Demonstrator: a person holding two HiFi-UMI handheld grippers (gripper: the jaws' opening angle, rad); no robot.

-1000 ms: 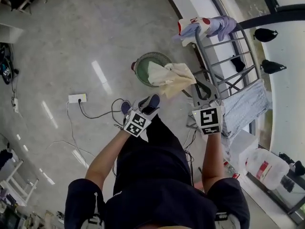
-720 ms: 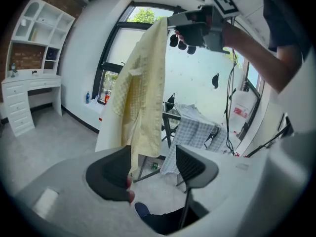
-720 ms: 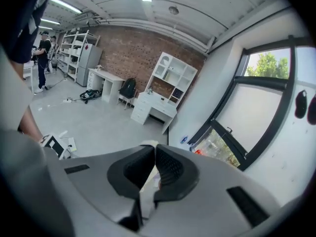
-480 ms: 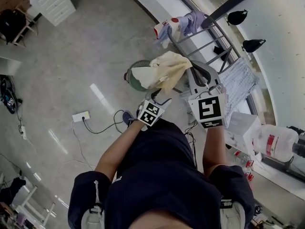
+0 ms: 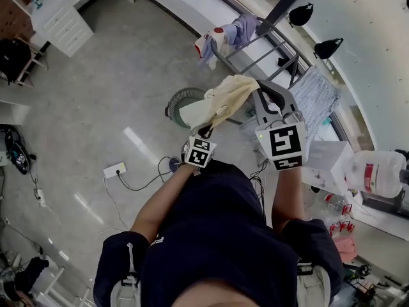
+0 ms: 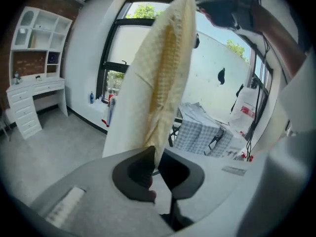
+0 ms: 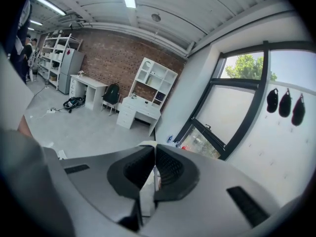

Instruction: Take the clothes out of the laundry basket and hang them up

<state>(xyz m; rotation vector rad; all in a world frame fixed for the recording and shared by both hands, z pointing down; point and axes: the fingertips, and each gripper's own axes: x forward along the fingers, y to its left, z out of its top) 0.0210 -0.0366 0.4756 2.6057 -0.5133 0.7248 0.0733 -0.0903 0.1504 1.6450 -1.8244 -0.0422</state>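
Note:
A cream-yellow cloth [image 5: 223, 98] hangs in the air between my two grippers, above the round green laundry basket [image 5: 180, 101] on the floor. My right gripper [image 5: 270, 98] is shut on the cloth's upper end; a pale edge of the cloth [image 7: 147, 144] shows between its jaws [image 7: 154, 149]. My left gripper [image 5: 206, 132] is closing on the lower edge, and the cloth [image 6: 160, 78] rises straight out of its pinched jaws [image 6: 154, 152]. The grey drying rack [image 5: 284, 59] stands just beyond, with purple and white garments [image 5: 222, 36] and a blue checked cloth [image 5: 316, 98] on it.
A power strip [image 5: 115, 169] with a black cable lies on the floor at the left. A white drawer unit [image 5: 64, 18] stands at the far left. A white box [image 5: 326, 162] and a plastic jug [image 5: 377, 171] sit right of the rack. Black caps [image 5: 300, 15] hang on the wall.
The cloth has been lifted away from the basket toward the rack. My left gripper came up from near my foot to the cloth's lower edge and shut on it.

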